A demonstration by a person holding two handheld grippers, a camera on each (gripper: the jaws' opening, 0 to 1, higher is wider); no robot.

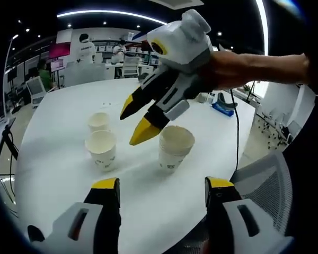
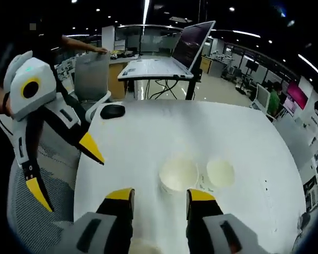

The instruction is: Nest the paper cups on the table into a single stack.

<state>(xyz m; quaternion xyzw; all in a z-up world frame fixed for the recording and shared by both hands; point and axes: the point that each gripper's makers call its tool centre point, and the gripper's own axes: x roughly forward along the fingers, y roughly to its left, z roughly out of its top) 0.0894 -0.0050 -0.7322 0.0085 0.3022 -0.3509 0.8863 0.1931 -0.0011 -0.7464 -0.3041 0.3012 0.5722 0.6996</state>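
Observation:
Three white paper cups stand upright on the round white table (image 1: 58,174): one at the far left (image 1: 98,121), one in front of it (image 1: 101,148), and one to the right (image 1: 175,145). My left gripper (image 1: 162,183) is open near the table's front edge, short of the cups, with nothing between its jaws. My right gripper (image 1: 136,120) hangs open above the table between the cups, held by a hand. In the right gripper view, my right gripper (image 2: 160,195) is open above two cups (image 2: 178,173) (image 2: 221,172), and the left gripper (image 2: 63,170) stands open at the left.
A grey mesh chair (image 1: 265,180) stands at the table's near right edge. A blue object (image 1: 222,108) and a cable lie on the far right of the table. A black mouse (image 2: 112,111) sits near the table edge, with a laptop (image 2: 188,45) on a desk beyond.

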